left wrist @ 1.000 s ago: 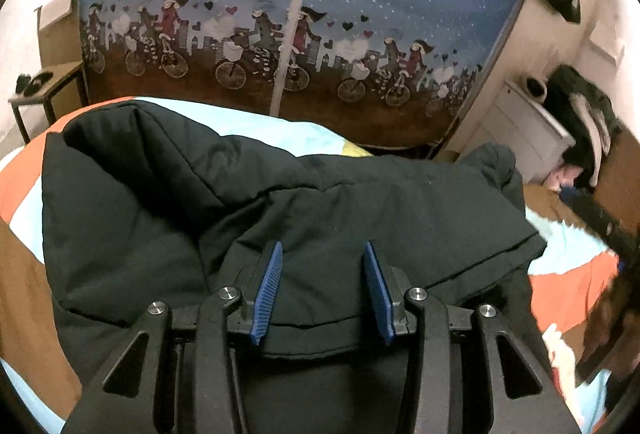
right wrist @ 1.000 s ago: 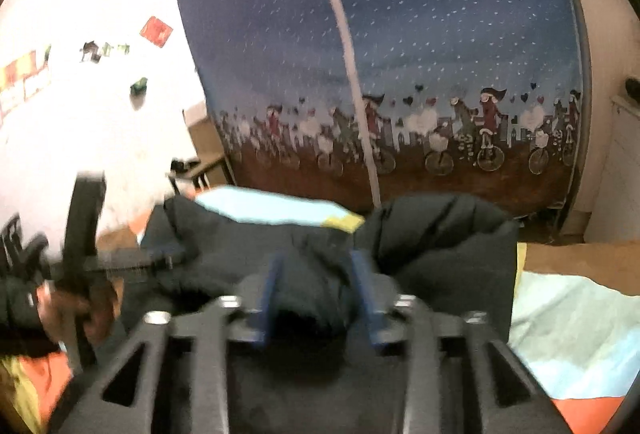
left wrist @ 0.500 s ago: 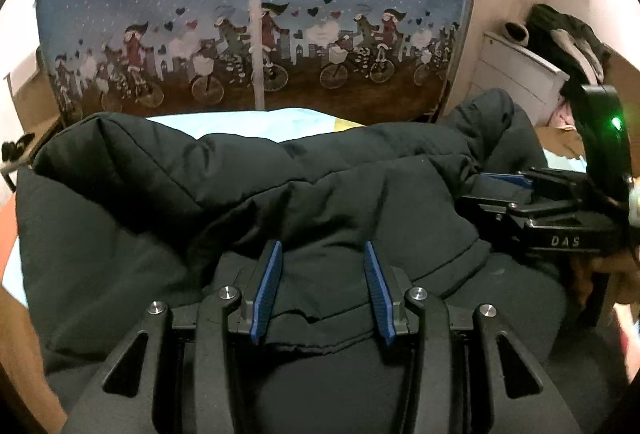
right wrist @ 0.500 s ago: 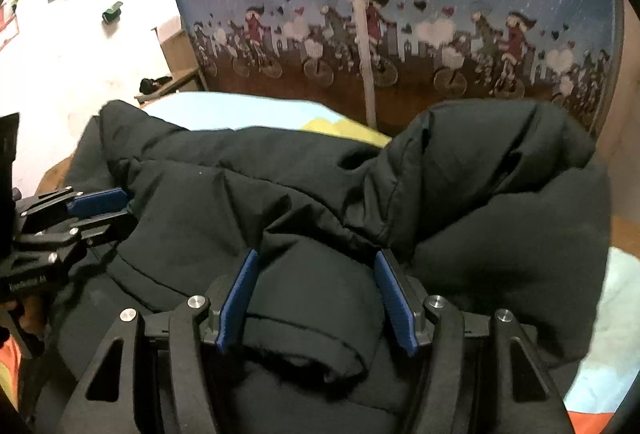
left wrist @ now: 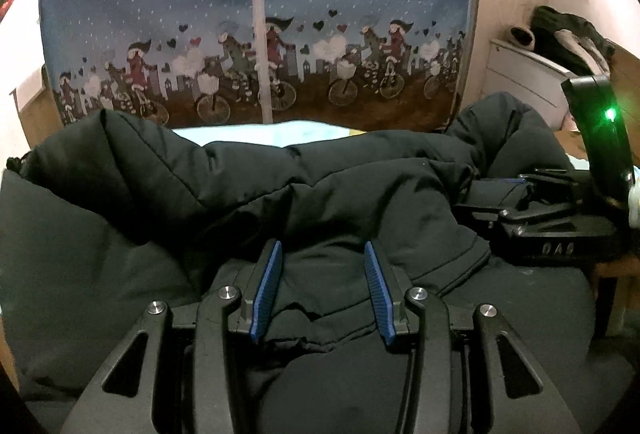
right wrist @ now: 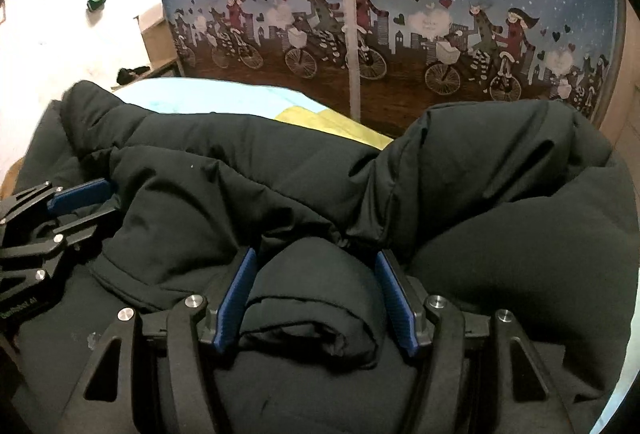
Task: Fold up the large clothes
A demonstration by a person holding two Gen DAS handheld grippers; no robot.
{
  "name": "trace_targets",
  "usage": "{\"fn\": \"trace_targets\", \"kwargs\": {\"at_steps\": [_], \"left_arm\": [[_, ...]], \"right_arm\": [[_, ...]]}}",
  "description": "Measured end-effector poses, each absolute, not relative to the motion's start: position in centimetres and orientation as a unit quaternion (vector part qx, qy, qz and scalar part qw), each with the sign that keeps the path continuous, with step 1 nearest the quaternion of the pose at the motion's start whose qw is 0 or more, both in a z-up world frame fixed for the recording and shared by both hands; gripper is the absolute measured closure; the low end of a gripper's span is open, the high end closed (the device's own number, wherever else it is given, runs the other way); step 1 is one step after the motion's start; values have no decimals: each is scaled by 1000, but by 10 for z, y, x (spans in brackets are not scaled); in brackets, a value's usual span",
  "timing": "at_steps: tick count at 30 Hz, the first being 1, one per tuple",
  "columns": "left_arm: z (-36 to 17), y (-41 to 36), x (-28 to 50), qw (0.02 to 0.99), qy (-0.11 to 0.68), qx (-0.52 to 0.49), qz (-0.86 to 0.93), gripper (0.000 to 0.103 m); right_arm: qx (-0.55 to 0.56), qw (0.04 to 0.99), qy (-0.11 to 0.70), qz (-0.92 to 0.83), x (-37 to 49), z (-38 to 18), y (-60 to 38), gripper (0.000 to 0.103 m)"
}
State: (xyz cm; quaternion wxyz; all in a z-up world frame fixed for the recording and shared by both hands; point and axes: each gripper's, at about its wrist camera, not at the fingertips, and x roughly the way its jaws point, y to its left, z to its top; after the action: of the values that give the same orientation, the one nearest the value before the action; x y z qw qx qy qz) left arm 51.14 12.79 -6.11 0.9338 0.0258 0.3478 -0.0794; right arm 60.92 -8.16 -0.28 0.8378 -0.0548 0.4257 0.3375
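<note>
A large black padded jacket (left wrist: 320,202) lies bunched on the bed and fills both views; it also shows in the right wrist view (right wrist: 500,234). My left gripper (left wrist: 320,290) is open, its blue pads either side of a folded hem edge of the jacket. My right gripper (right wrist: 316,298) is open, its pads either side of a thick roll of jacket fabric. The right gripper shows at the right of the left wrist view (left wrist: 560,222). The left gripper shows at the left edge of the right wrist view (right wrist: 48,218).
The bed has a light blue, yellow and orange cover (right wrist: 224,98). Behind it hangs a blue curtain (left wrist: 256,14) printed with cyclists. A white drawer unit (left wrist: 528,78) with dark clothes on top stands at the right. A cardboard box (right wrist: 156,34) stands at the left.
Both grippers have come down and forward onto the jacket and closer together. The right gripper's jaws have widened around the fabric roll. The jacket has been gathered towards the curtain side.
</note>
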Motion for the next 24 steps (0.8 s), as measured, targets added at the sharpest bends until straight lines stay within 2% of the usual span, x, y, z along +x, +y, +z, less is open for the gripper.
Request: {"fn": "trace_targets", "kwargs": {"at_steps": [4, 8, 13, 24], "left_arm": [[-48, 129, 498, 936, 344, 18, -74, 60], [-37, 124, 490, 935, 350, 20, -56, 51], [-23, 125, 487, 930, 366, -2, -41, 46], [13, 129, 474, 927, 372, -45, -21, 44]], "right_arm": [[-3, 846, 421, 327, 598, 12, -101, 35], [3, 849, 418, 323, 591, 26, -111, 34], [11, 857, 411, 310, 585, 46, -124, 30], [23, 865, 406, 293, 573, 75, -135, 18]]}}
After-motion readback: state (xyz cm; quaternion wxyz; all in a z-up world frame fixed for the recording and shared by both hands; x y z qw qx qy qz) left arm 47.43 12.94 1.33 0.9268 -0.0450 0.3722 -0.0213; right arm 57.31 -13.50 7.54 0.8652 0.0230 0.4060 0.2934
